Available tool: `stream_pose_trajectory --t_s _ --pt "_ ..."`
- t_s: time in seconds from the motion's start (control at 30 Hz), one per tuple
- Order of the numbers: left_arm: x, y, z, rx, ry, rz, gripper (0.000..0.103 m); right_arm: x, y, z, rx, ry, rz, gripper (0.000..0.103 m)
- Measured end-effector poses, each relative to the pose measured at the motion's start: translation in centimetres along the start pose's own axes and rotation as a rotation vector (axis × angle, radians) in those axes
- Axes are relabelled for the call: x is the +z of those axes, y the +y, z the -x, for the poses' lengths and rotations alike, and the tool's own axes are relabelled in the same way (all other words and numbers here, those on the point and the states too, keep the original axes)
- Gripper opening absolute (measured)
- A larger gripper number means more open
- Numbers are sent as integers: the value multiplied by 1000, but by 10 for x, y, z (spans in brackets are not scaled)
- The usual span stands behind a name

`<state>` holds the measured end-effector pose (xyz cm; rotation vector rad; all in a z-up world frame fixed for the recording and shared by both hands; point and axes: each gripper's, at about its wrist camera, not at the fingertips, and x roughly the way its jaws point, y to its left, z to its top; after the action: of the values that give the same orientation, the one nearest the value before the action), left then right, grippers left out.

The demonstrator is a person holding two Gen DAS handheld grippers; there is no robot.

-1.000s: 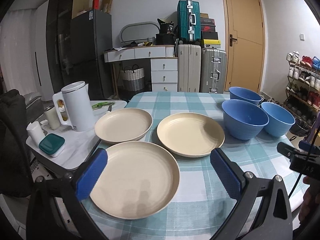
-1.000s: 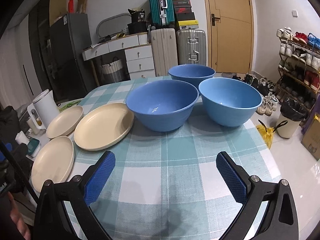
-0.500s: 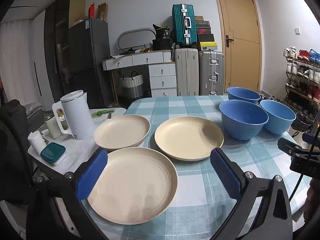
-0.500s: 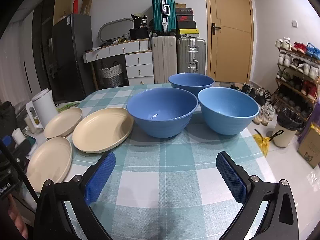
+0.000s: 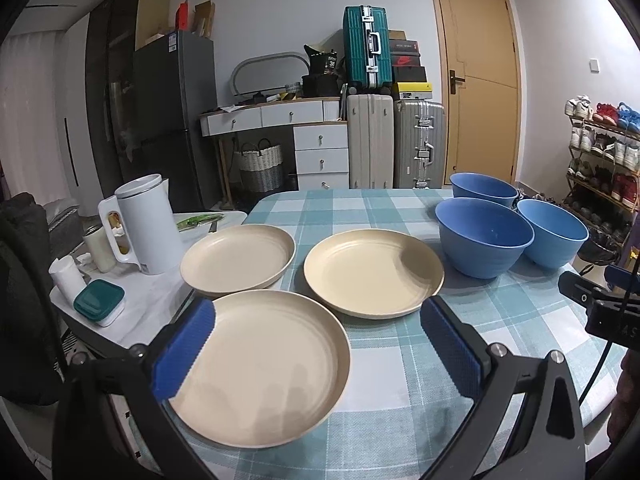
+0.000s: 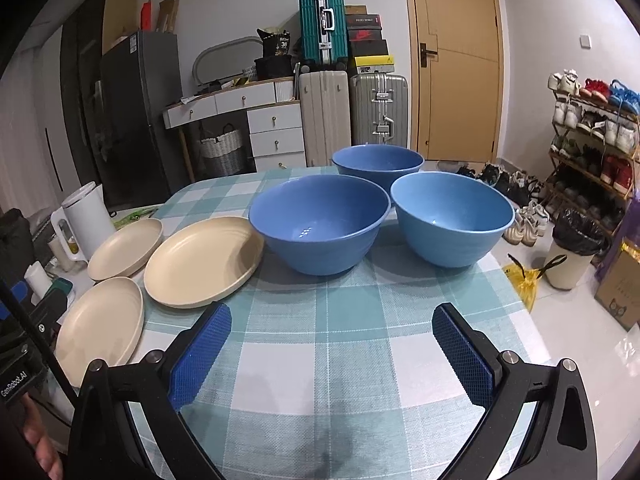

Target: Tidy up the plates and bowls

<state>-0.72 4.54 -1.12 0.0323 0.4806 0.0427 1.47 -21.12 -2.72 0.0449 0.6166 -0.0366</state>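
Three cream plates lie on the checked tablecloth: a near plate [image 5: 264,368], a far left plate [image 5: 238,260] and a middle plate [image 5: 374,272]. Three blue bowls stand to their right: a near bowl [image 6: 320,228], a right bowl [image 6: 452,220] and a far bowl [image 6: 378,166]. My left gripper [image 5: 316,344] is open, hovering over the near plate's near side with nothing between its fingers. My right gripper [image 6: 330,354] is open above bare tablecloth, short of the bowls. The same plates appear at left in the right wrist view, the near plate [image 6: 102,328] closest.
A white kettle [image 5: 144,224], a teal-lidded box [image 5: 99,300] and small cups sit on a side table [image 5: 148,304] left of the table. Suitcases, drawers, a fridge and a door stand behind. A shoe rack [image 6: 592,136] and bin [image 6: 572,252] are at right.
Both views have tilted up slightly, so the plates and bowls sit a little lower in frame. Both grippers stay open and nothing on the table has moved.
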Motion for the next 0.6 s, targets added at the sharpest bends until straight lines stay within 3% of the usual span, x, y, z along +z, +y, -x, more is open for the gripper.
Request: stream_pose_trajectory --t_s 0.27,0.6 --pt "-1 1 3 -43 -21 14 103 0 0 -4 -29 27 7 103" --pt "-2 -1 6 3 -55 0 103 -2 9 -6 10 35 54 103"
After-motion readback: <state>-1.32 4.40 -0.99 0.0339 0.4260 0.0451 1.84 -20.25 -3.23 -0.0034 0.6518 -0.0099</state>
